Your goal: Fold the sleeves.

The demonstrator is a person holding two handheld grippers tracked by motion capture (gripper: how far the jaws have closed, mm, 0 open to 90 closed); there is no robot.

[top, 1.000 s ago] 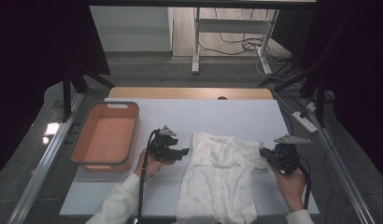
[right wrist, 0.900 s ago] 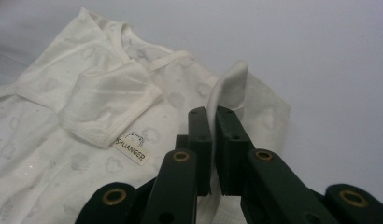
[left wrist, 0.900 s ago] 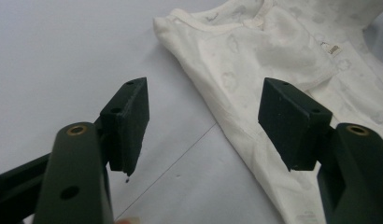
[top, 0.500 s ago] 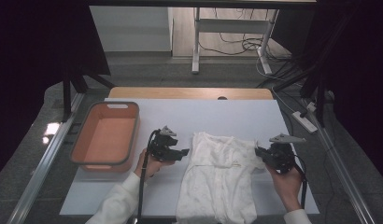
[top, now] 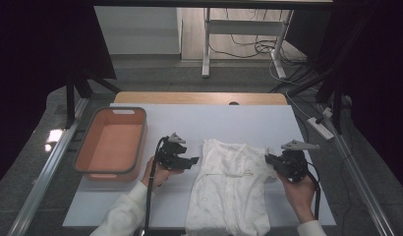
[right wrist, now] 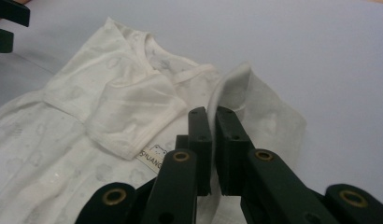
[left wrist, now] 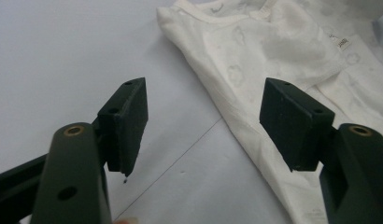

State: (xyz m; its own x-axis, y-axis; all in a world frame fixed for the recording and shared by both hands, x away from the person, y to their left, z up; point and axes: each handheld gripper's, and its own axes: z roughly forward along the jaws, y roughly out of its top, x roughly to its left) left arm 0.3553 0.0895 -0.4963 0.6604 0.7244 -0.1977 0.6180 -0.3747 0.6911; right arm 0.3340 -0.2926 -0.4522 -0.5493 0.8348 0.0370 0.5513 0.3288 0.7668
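Observation:
A white baby garment (top: 229, 191) lies spread on the white table top (top: 239, 123), its neck toward the far side. My left gripper (top: 193, 161) hovers just left of the garment's shoulder; in the left gripper view it (left wrist: 203, 116) stands open, with bare table between the jaws and the garment's edge (left wrist: 255, 70) by the right jaw. My right gripper (top: 269, 160) is at the garment's right shoulder. In the right gripper view it (right wrist: 212, 116) is shut on a raised fold of the garment's sleeve (right wrist: 236, 88), and the rest of the garment (right wrist: 87, 116) lies flat.
An orange bin (top: 111, 147) stands on the table's left side, close to my left hand. A wooden strip (top: 199, 98) marks the table's far edge. A power strip (top: 321, 126) and cables lie on the floor to the right.
My right gripper has shifted slightly left toward the garment's middle, carrying the sleeve fold with it. The left gripper has stayed in place.

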